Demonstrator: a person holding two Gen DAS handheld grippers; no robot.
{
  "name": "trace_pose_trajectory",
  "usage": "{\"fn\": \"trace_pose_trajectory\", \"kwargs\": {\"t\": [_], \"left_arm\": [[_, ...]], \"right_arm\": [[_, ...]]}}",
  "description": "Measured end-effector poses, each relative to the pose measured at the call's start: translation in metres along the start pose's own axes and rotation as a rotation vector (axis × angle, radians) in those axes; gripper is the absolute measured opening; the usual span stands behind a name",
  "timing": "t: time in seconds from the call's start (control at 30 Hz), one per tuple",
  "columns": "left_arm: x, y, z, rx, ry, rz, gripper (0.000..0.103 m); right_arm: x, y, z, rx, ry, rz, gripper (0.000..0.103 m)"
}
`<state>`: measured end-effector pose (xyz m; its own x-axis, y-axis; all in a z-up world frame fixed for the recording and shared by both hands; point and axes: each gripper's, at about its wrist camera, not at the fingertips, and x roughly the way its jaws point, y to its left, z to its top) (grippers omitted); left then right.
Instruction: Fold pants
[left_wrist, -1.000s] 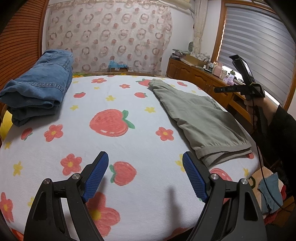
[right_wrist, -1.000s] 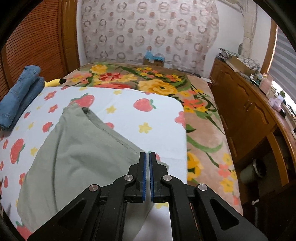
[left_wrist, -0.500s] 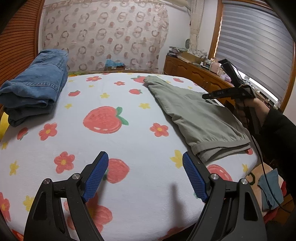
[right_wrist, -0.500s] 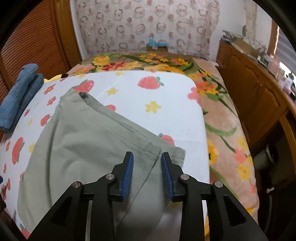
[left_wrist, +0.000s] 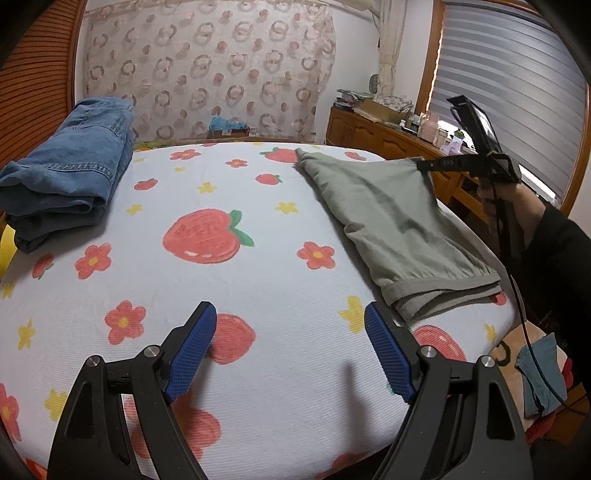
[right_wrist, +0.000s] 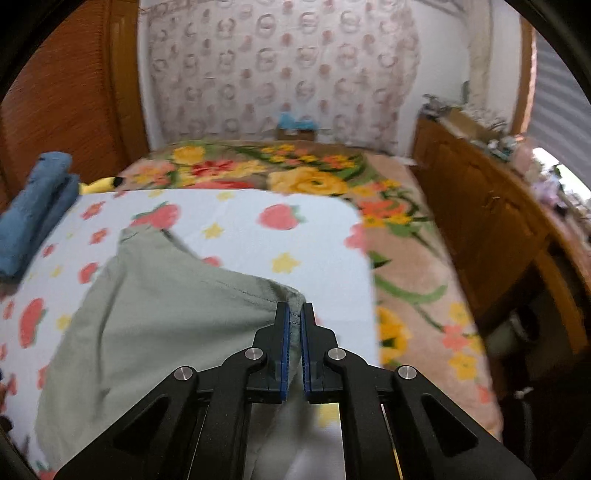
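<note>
The green pants (left_wrist: 391, 218) lie on the right of the strawberry sheet (left_wrist: 221, 280). Your right gripper (right_wrist: 293, 321), parted half a second ago, now pinches their far corner and lifts it; the fold is starting. Your left gripper (left_wrist: 290, 347) stays wide open, holding nothing.

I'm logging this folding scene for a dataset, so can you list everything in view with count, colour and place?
green pants: 1, grey-green, right side of the sheet, one corner lifted
folded jeans: 1 stack, blue denim, far left of the sheet
strawberry sheet: 1, white with red strawberries and flowers, covering the bed
floral blanket: 1, tan with yellow and red flowers, under and beyond the sheet
wooden cabinet: 1, brown, right wall, cluttered top
window blind: 1, grey, right
patterned curtain: 1, pale with ring print, back wall
left tongs: black, blue pads, open above the near sheet
right tongs: black, blue pads, shut on the pants corner
</note>
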<state>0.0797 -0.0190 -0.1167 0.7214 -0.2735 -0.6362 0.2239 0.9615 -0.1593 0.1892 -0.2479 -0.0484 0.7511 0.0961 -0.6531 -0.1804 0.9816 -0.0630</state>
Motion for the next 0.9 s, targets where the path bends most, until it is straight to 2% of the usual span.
{"fn": "trace_pose_trajectory", "kwargs": {"t": [0.13, 0.2, 0.23, 0.33, 0.47, 0.67, 0.8, 0.9], "left_arm": [[0.000, 0.000, 0.001, 0.008, 0.001, -0.001, 0.083], [0.000, 0.001, 0.001, 0.006, 0.002, 0.000, 0.083], [0.001, 0.001, 0.001, 0.004, 0.002, 0.001, 0.083], [0.001, 0.002, 0.002, 0.000, 0.001, 0.003, 0.083], [0.002, 0.002, 0.002, 0.000, 0.000, 0.001, 0.083], [0.002, 0.001, 0.002, 0.004, 0.000, -0.006, 0.083], [0.007, -0.005, 0.000, 0.022, 0.019, -0.017, 0.083], [0.009, -0.011, 0.000, 0.046, 0.030, -0.028, 0.083]], "right_arm": [[0.006, -0.004, -0.002, -0.013, 0.030, -0.059, 0.005], [0.012, -0.007, -0.005, -0.006, 0.054, -0.058, 0.005], [0.013, -0.006, -0.005, -0.003, 0.060, -0.046, 0.008], [0.013, -0.007, -0.007, -0.009, 0.084, -0.036, 0.025], [-0.001, -0.007, -0.005, -0.014, 0.080, 0.007, 0.026], [-0.048, -0.005, -0.040, -0.015, 0.051, 0.075, 0.026], [-0.070, -0.001, -0.068, -0.044, 0.042, 0.087, 0.027], [-0.070, -0.004, -0.084, -0.034, 0.053, 0.099, 0.037]]}}
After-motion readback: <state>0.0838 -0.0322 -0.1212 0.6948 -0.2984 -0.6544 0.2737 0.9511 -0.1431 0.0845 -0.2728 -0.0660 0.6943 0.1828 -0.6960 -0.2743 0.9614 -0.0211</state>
